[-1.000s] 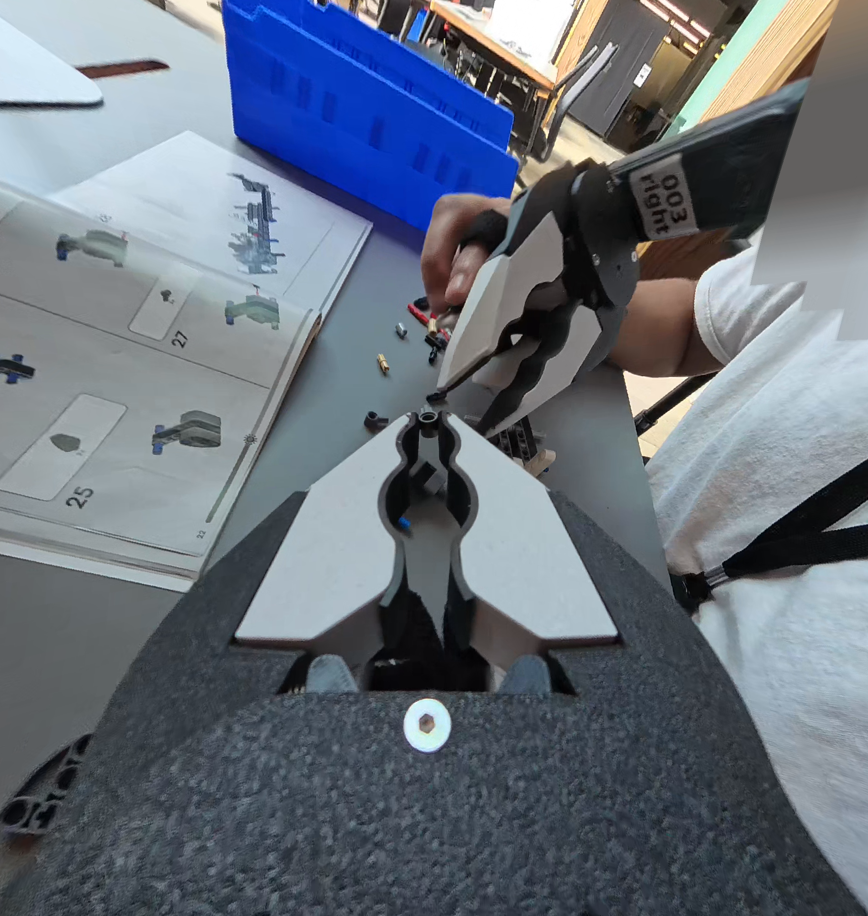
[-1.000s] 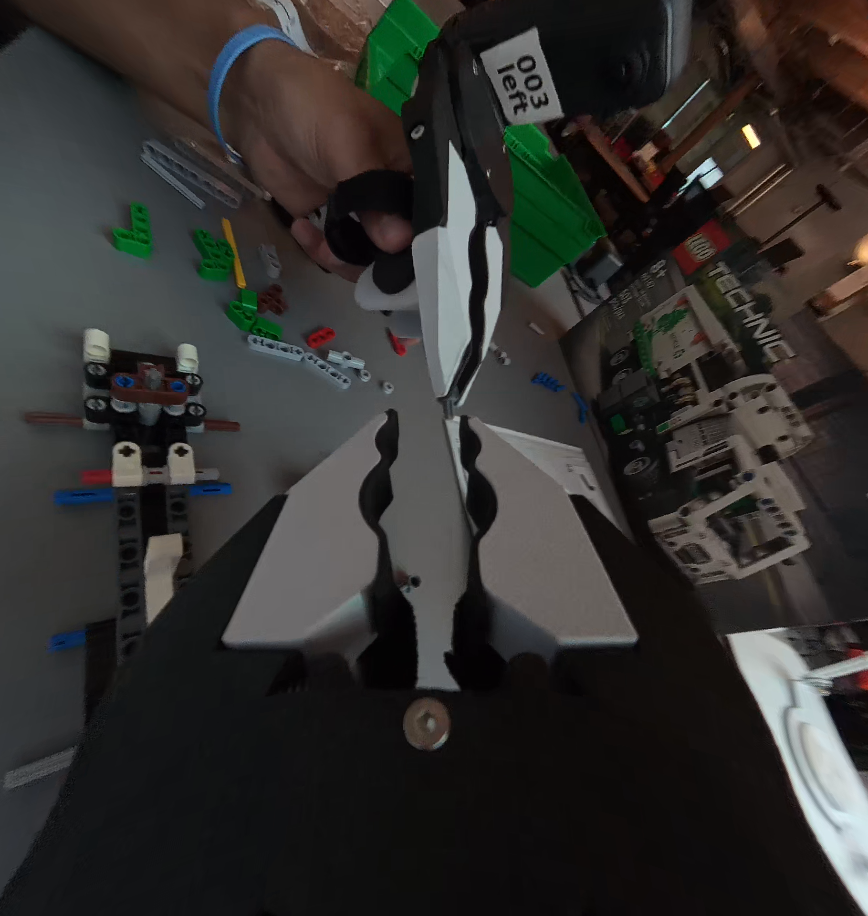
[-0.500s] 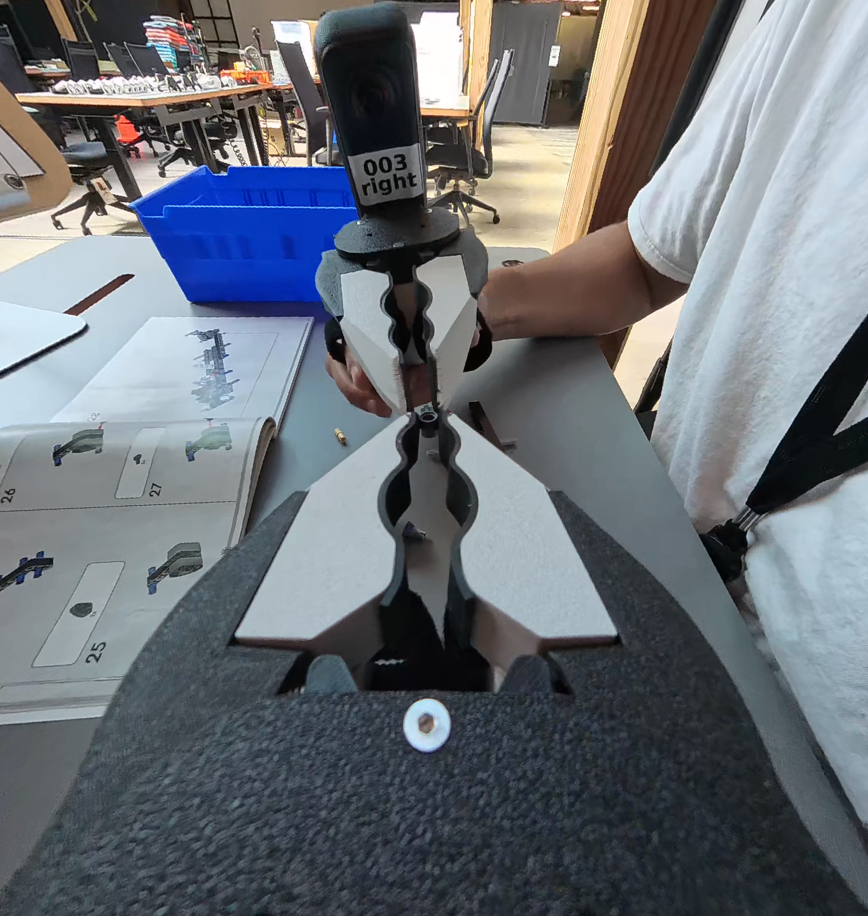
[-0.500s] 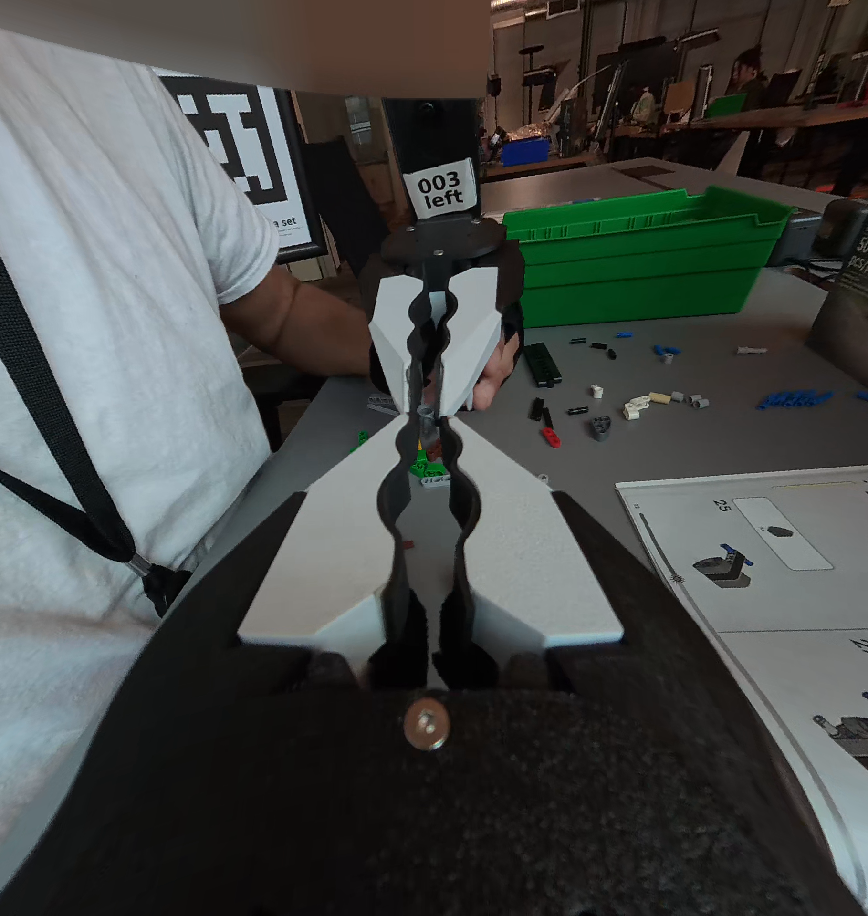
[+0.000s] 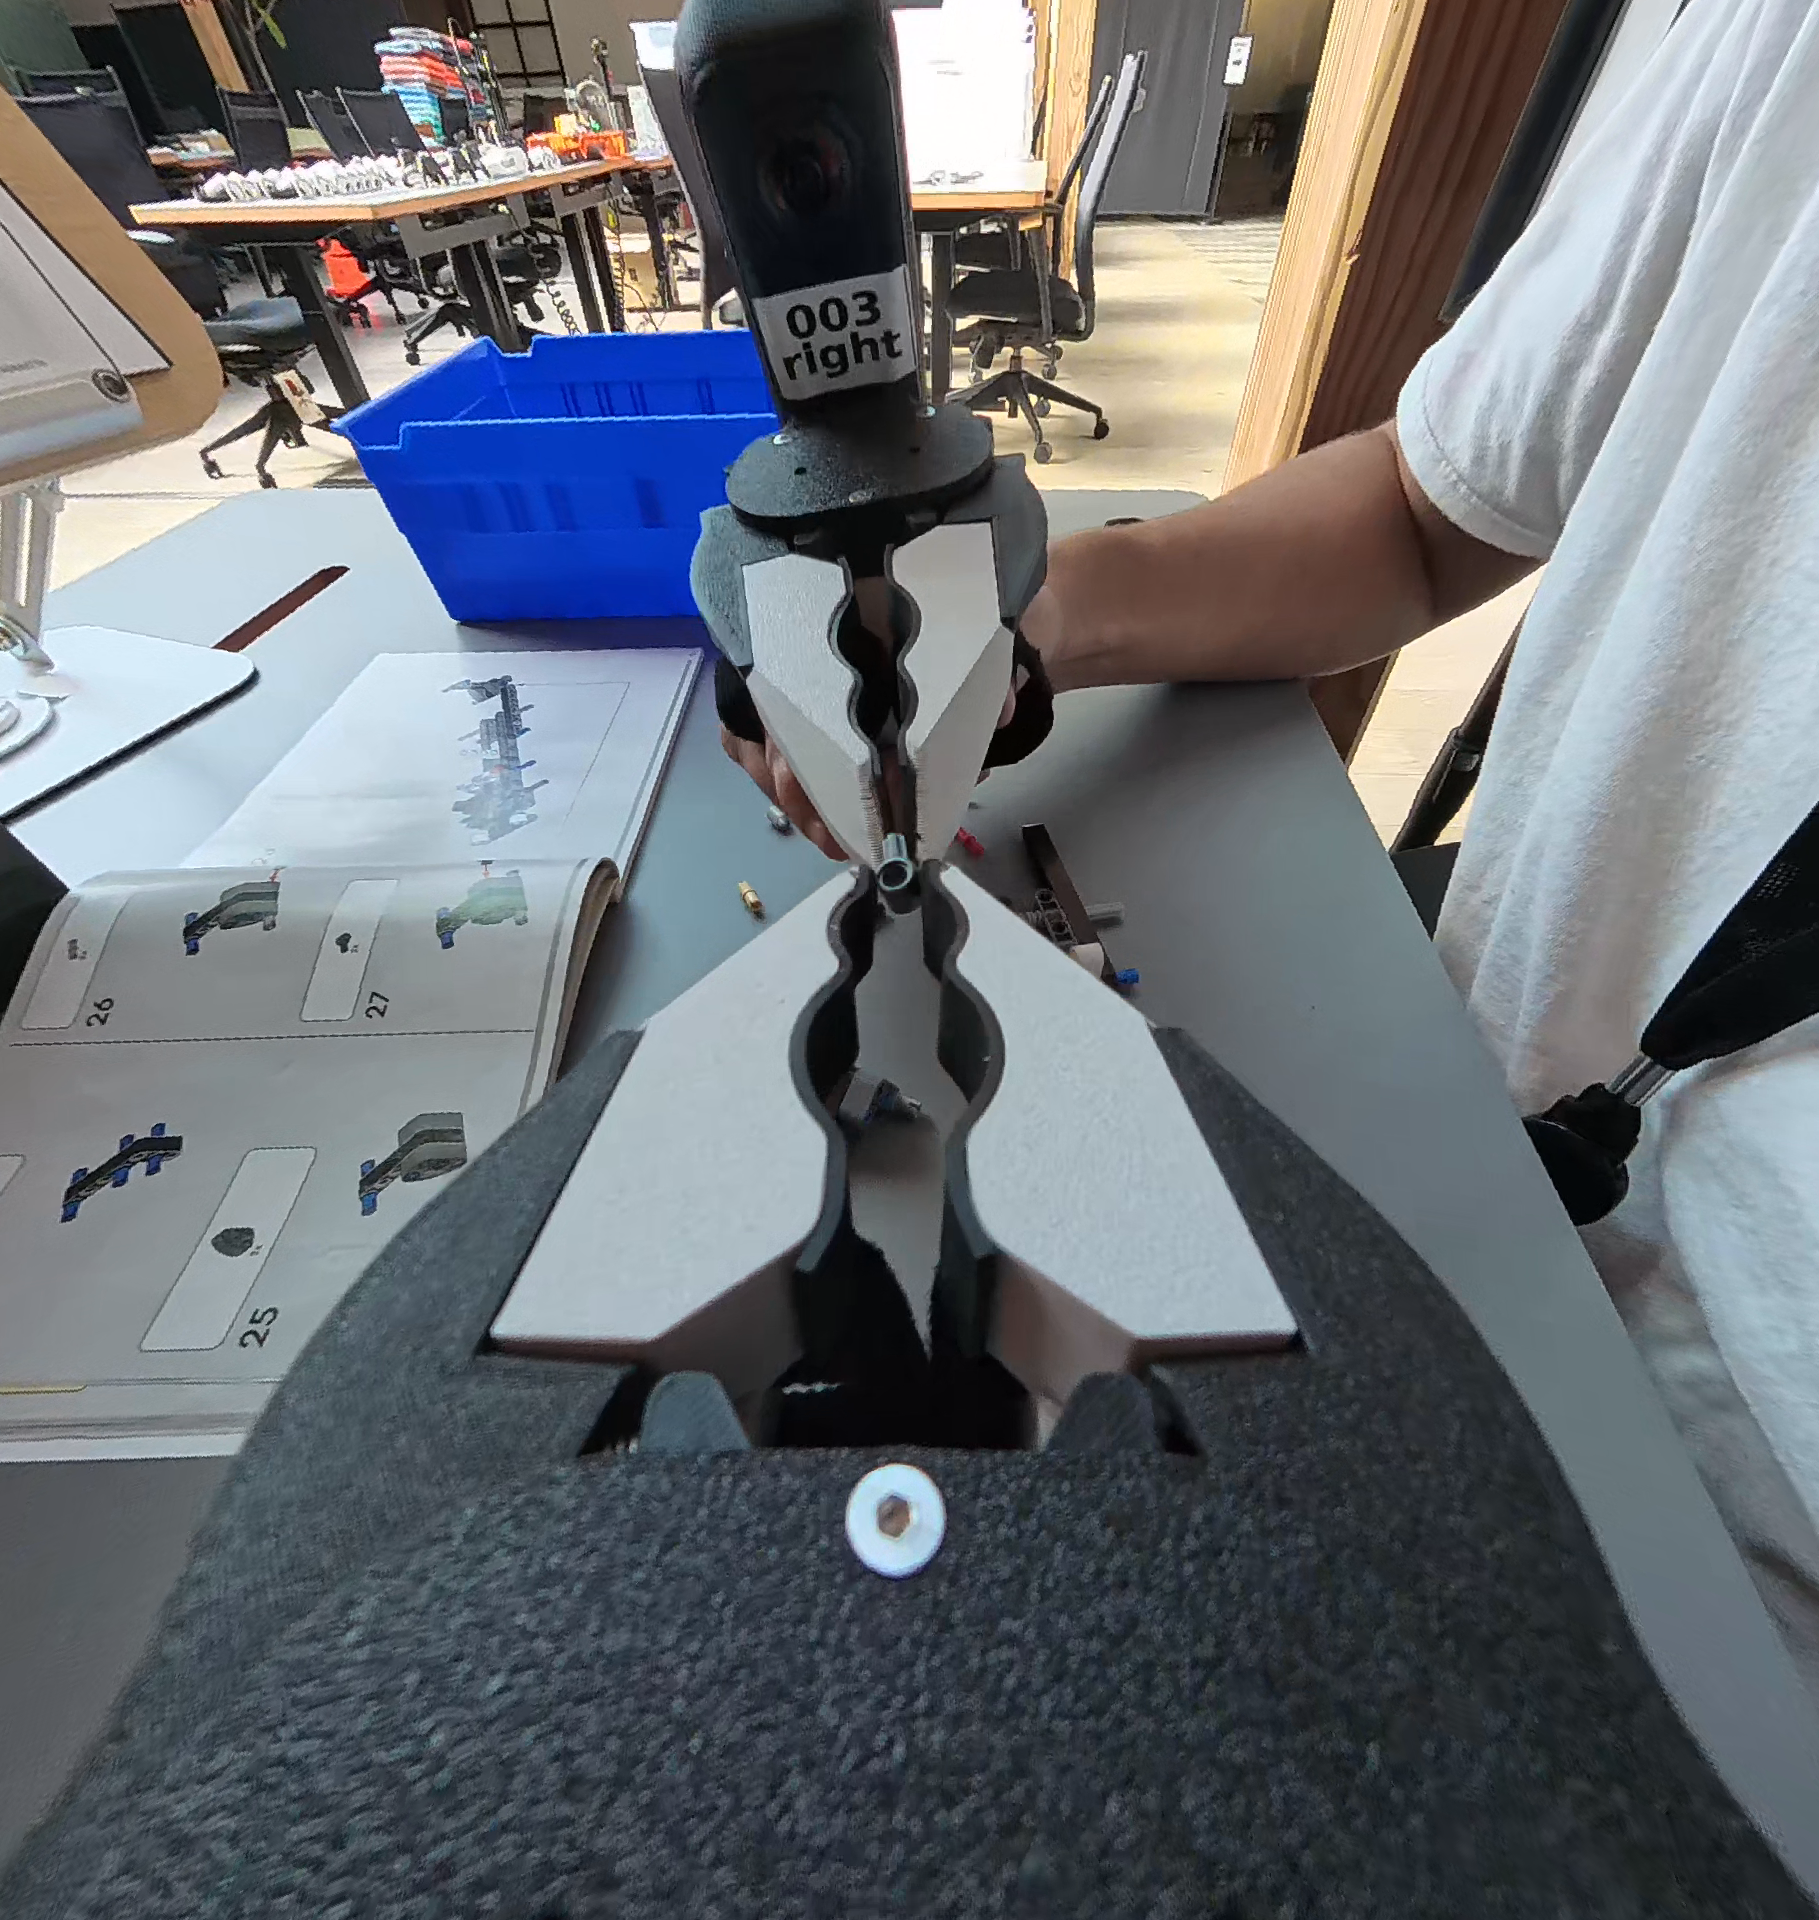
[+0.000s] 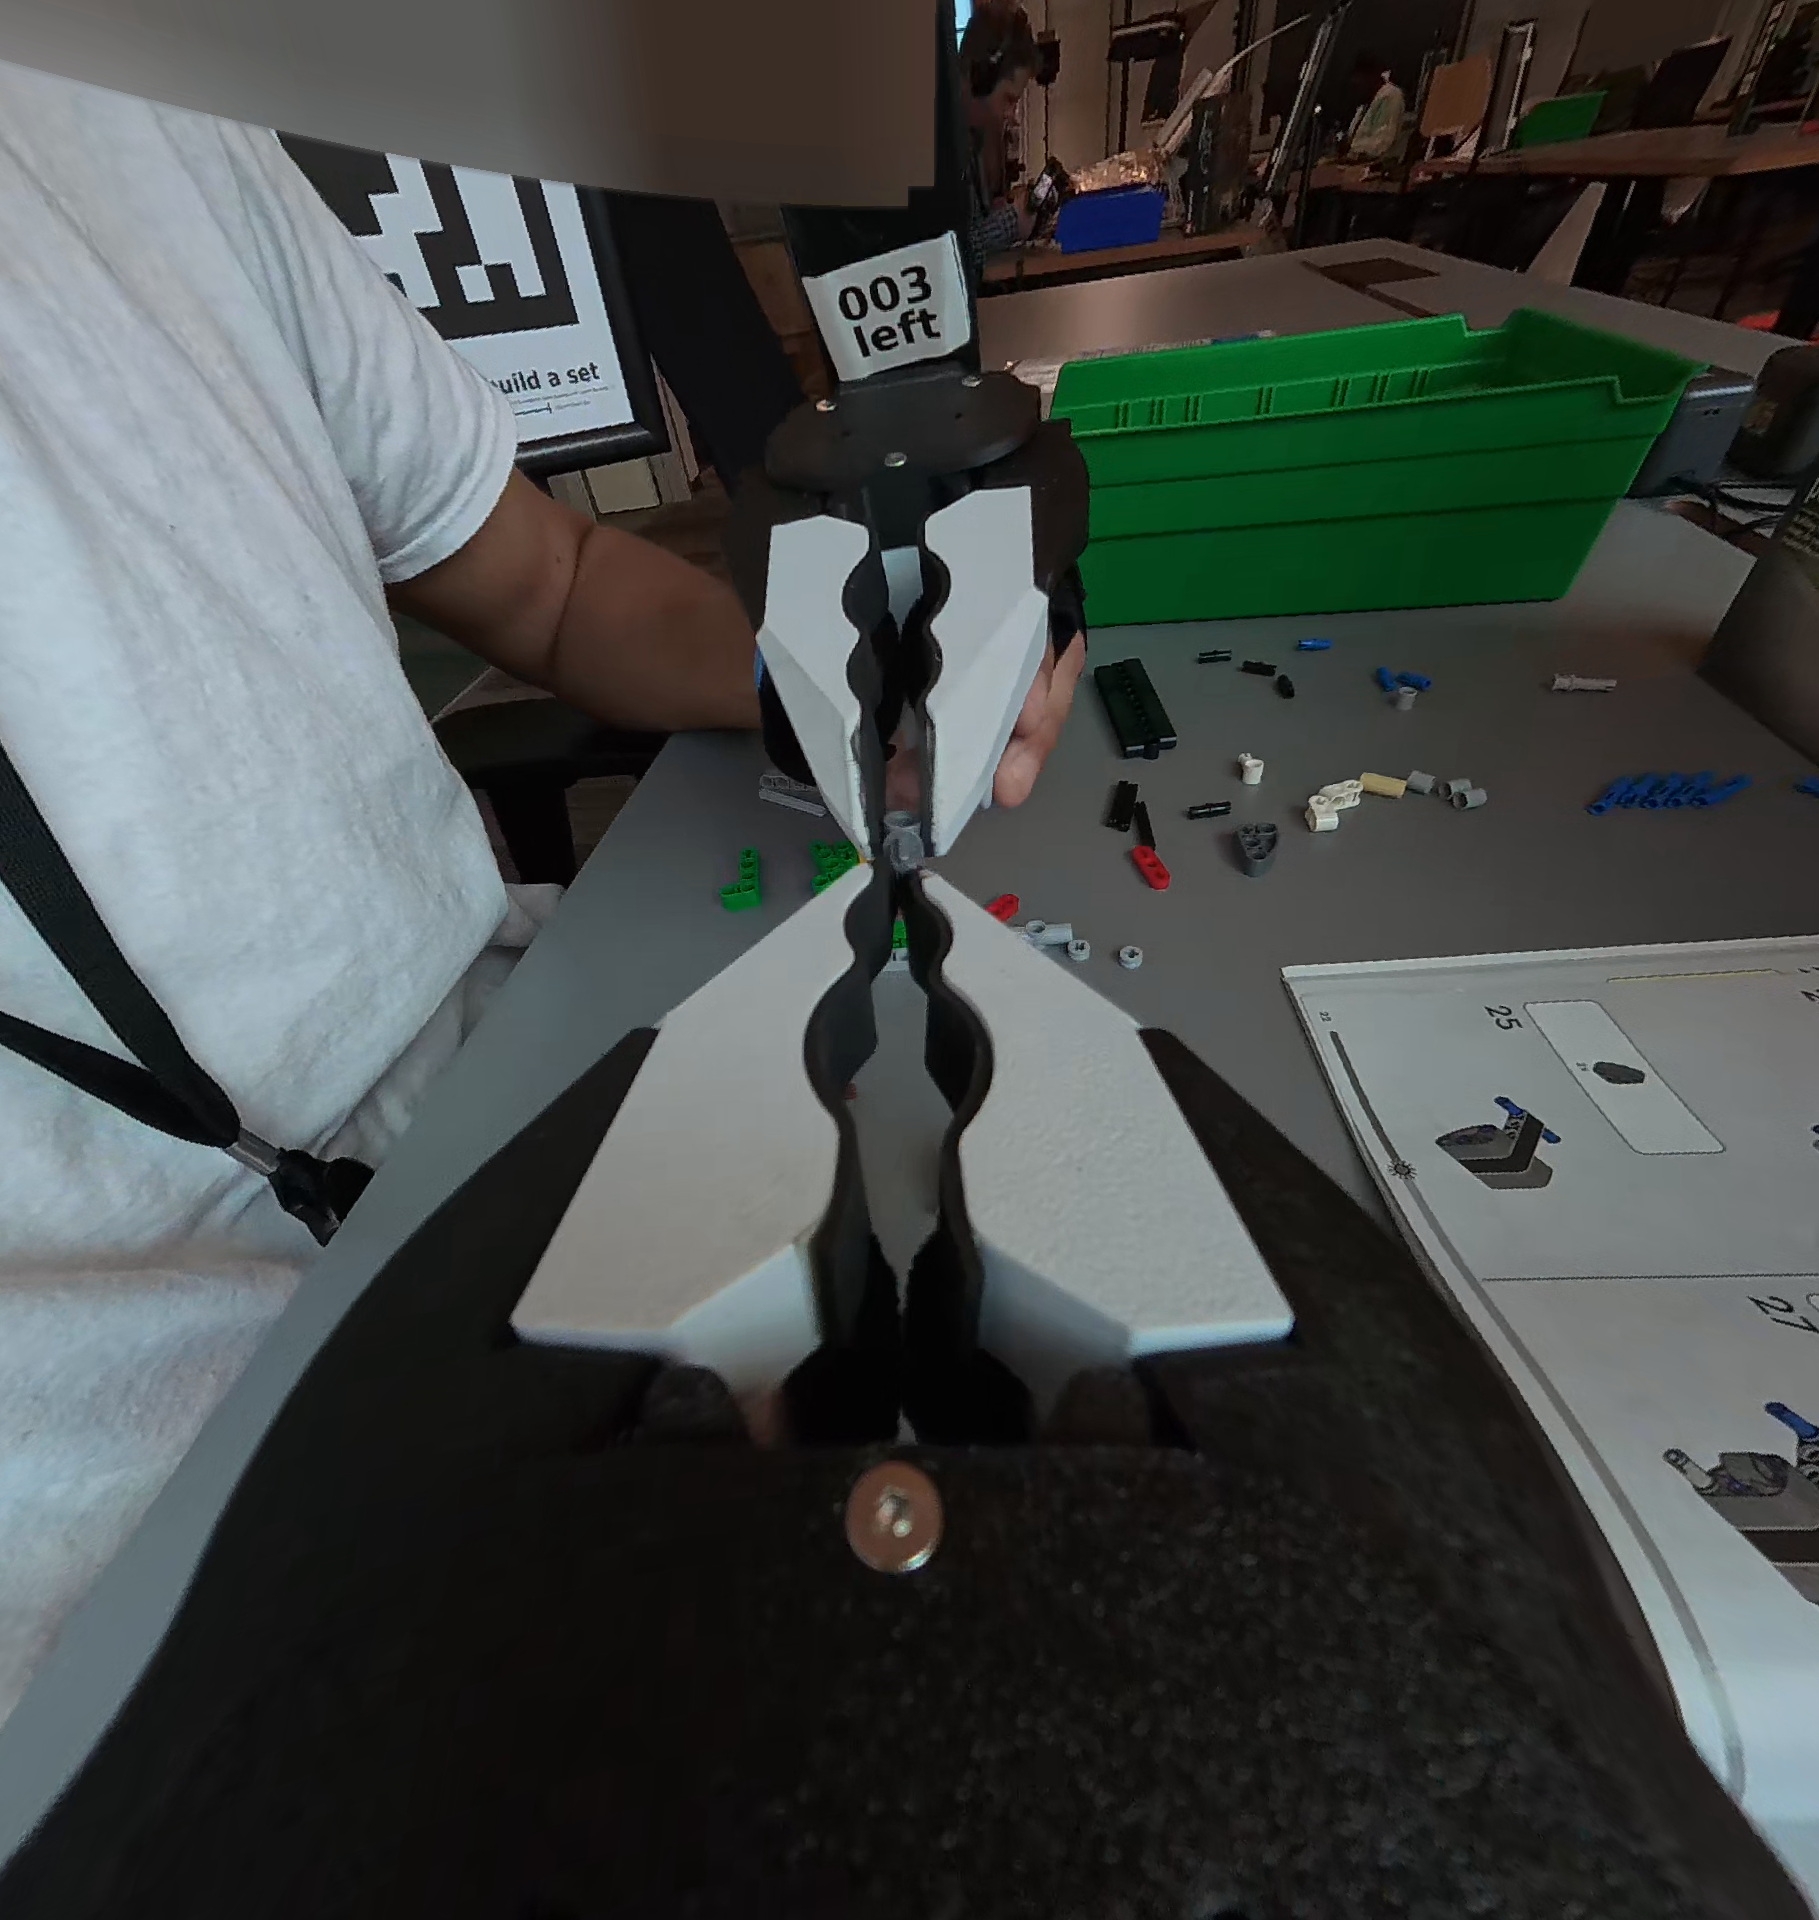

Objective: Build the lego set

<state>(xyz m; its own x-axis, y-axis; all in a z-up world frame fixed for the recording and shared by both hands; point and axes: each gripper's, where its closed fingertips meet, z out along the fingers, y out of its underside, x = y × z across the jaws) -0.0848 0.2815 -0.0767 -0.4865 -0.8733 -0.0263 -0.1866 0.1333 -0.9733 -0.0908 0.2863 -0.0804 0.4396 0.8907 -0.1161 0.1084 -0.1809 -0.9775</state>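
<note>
The two grippers meet tip to tip above the grey table (image 5: 1248, 831), facing each other; the left gripper (image 5: 897, 891) is closed on a small grey tubular connector (image 5: 894, 878), its open round end turned toward the camera and its sides pinched between the two tips. In the right wrist view that same connector (image 6: 903, 842) sits right where the tips meet, held by the far gripper; the right gripper (image 6: 892, 883) has its jaws drawn together at the tips, right up against the grey piece, and whether anything is pinched between them cannot be told.

To the left in the left wrist view lies an open instruction booklet (image 5: 292, 997); beyond it, at the far side, stands a blue bin (image 5: 552, 488); a small gold-coloured pin (image 5: 749, 899) lies on the table between booklet and grippers; a dark beam (image 5: 1056, 883) lies just right of the tips.

In the right wrist view a green bin (image 6: 1352, 468) stands at the far side; loose building pieces are scattered near it, among them a black beam (image 6: 1133, 707), a red piece (image 6: 1149, 868) and blue pins (image 6: 1663, 795); green angled pieces (image 6: 744, 883) lie left of the tips; a person in a white shirt (image 6: 157, 623) fills the left side.
</note>
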